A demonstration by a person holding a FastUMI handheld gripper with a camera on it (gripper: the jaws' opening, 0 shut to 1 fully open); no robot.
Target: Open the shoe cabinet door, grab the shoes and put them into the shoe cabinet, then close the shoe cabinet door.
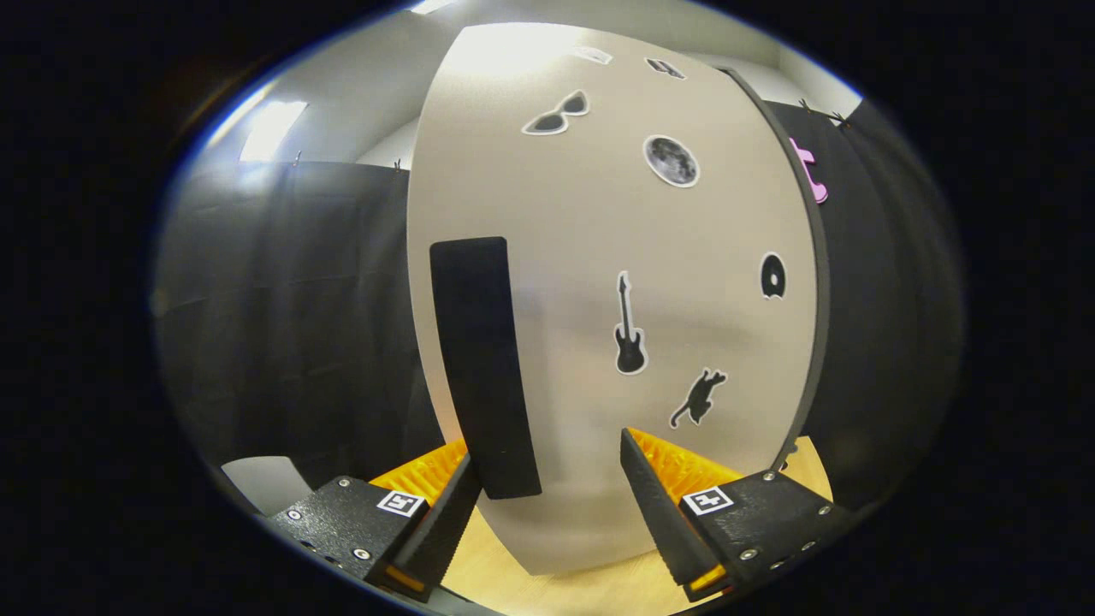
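The shoe cabinet door stands very close ahead, a pale panel with several small black stickers. A tall black handle strip runs down its left part. My gripper is open. The handle's lower end sits between the fingers, close to the left finger, while the right finger is apart from it, in front of the door face. Neither finger visibly presses on the handle. The door's bottom edge hangs just above a wooden surface.
Black cloth walls hang to the left and right of the door. A dark rim runs down the door's right side. A pale sheet lies low at the left.
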